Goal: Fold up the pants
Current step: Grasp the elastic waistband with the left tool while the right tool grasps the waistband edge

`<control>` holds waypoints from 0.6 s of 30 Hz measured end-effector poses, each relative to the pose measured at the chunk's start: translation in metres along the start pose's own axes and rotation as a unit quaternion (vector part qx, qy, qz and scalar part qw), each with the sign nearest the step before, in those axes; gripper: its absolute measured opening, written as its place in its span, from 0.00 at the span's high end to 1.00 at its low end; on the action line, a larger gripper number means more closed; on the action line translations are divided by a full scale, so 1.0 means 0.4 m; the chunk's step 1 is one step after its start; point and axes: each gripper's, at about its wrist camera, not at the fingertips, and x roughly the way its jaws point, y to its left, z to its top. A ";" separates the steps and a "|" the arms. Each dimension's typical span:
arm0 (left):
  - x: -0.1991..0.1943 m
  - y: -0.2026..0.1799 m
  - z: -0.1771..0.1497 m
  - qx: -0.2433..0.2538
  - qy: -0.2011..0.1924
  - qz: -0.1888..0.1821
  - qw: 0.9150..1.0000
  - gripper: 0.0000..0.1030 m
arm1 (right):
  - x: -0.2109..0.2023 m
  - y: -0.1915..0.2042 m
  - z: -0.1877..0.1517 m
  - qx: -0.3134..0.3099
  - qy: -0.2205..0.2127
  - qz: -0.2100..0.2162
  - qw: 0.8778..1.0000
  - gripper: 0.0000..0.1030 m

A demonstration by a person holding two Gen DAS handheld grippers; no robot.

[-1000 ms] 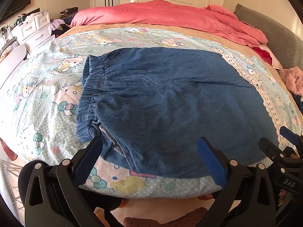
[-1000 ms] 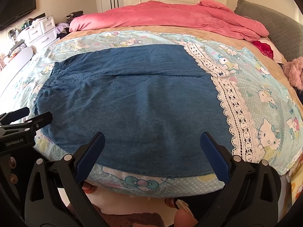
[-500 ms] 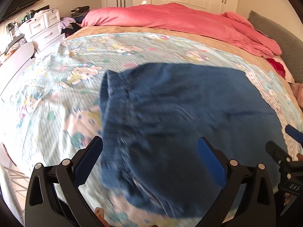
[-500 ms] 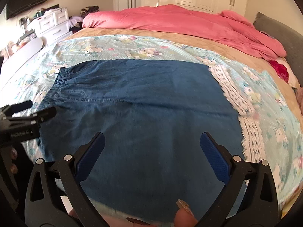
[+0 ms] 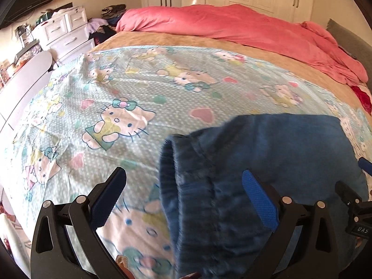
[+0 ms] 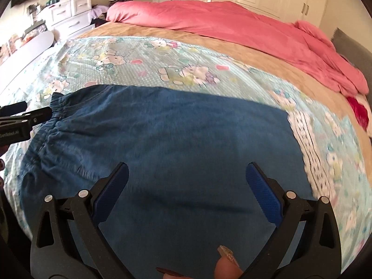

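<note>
Blue denim pants (image 6: 162, 144) spread flat on cartoon-print sheet (image 5: 121, 97); elastic waistband (image 5: 176, 176) between spread fingers of left gripper (image 5: 183, 193); right gripper (image 6: 186, 183), likewise spread, over mid-fabric.

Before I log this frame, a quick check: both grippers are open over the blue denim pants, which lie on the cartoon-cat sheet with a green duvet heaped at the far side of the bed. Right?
Not quite: the duvet is pink, not green, as the right wrist view shows. The rest holds: the left gripper and right gripper are open over the blue denim pants on the cartoon-cat sheet.
</note>
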 end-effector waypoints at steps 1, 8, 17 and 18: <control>0.008 0.007 0.002 -0.003 0.002 0.002 1.000 0.04 | 0.011 0.001 0.010 -0.004 0.000 0.002 1.000 0.08; 0.082 0.050 0.026 -0.016 0.021 0.006 1.000 0.04 | 0.078 0.012 0.076 -0.040 0.004 0.012 0.999 0.08; 0.143 0.036 0.044 0.012 0.028 -0.028 0.999 0.04 | 0.187 0.013 0.177 -0.088 0.035 0.034 0.995 0.08; 0.148 0.036 0.043 0.008 0.030 -0.037 0.999 0.04 | 0.199 0.017 0.185 -0.098 0.038 0.035 0.994 0.08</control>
